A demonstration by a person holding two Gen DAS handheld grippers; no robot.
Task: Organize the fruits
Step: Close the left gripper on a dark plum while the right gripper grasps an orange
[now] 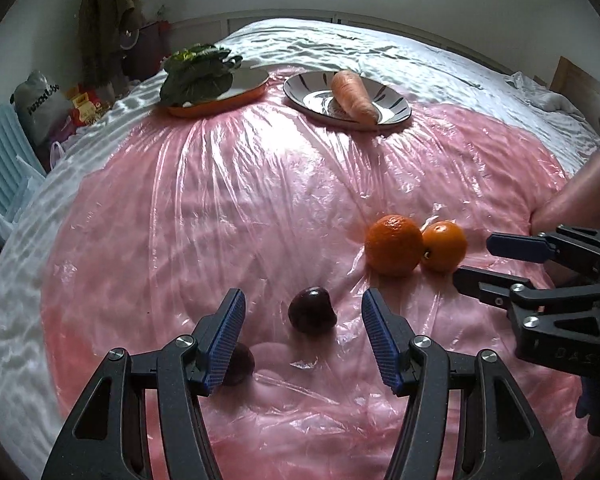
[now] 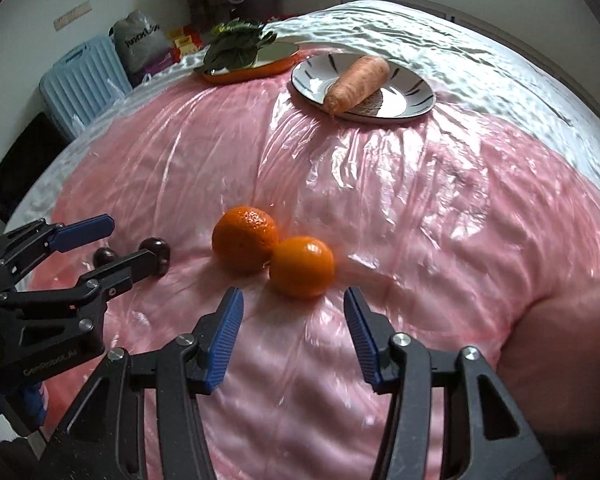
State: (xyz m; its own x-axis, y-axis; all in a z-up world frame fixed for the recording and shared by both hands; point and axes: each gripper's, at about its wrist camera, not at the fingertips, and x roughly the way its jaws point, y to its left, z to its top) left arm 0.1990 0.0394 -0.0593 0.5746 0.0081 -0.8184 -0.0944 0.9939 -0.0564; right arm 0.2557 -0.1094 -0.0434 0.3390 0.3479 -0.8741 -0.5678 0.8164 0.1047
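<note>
Two oranges lie touching on the pink plastic sheet: a larger one point(image 1: 394, 245) point(image 2: 245, 239) and a smaller one point(image 1: 444, 246) point(image 2: 302, 267). Two dark plums lie to their left: one point(image 1: 312, 311) point(image 2: 156, 249) just ahead of my left gripper point(image 1: 303, 318), the other point(image 1: 239, 364) point(image 2: 104, 257) partly hidden behind its left finger. My left gripper, also in the right wrist view point(image 2: 134, 242), is open and empty. My right gripper point(image 2: 294, 314) point(image 1: 474, 258) is open and empty, just short of the smaller orange.
At the back, an orange dish point(image 1: 220, 106) point(image 2: 256, 70) holds leafy greens point(image 1: 198, 74) point(image 2: 236, 46). A striped white plate point(image 1: 300, 92) point(image 2: 412, 100) holds a carrot point(image 1: 352, 96) point(image 2: 358, 82). White bedding surrounds the sheet. A blue suitcase point(image 2: 82, 80) and bags stand off left.
</note>
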